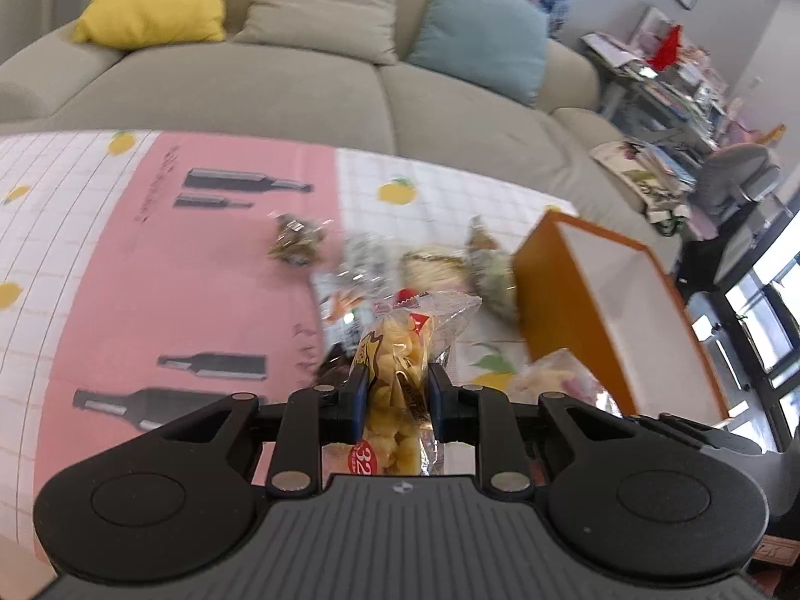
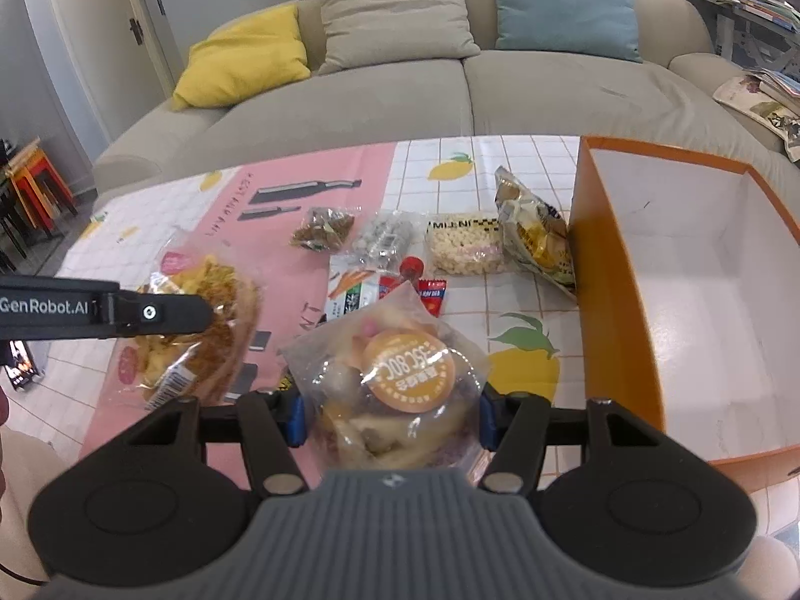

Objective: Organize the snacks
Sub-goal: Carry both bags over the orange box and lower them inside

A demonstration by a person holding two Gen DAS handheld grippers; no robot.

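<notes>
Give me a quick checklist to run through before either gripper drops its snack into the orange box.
1. Left gripper shut on the yellow puff bag: ok, fingers pinch its middle.
2. Right gripper shut on the round pastry pack: ok, pack fills the span between the fingers.
3. Orange box open and unobstructed: ok, white inside shows nothing in it.
4. Right pack over the box: not ok, it is left of the box wall.
5. Left bag over the box: not ok, the box lies to its right.
6. Grip firmness on both: cannot tell.

Table snacks (image 1: 370,270) blurred, box (image 2: 725,300) edge-cropped
</notes>
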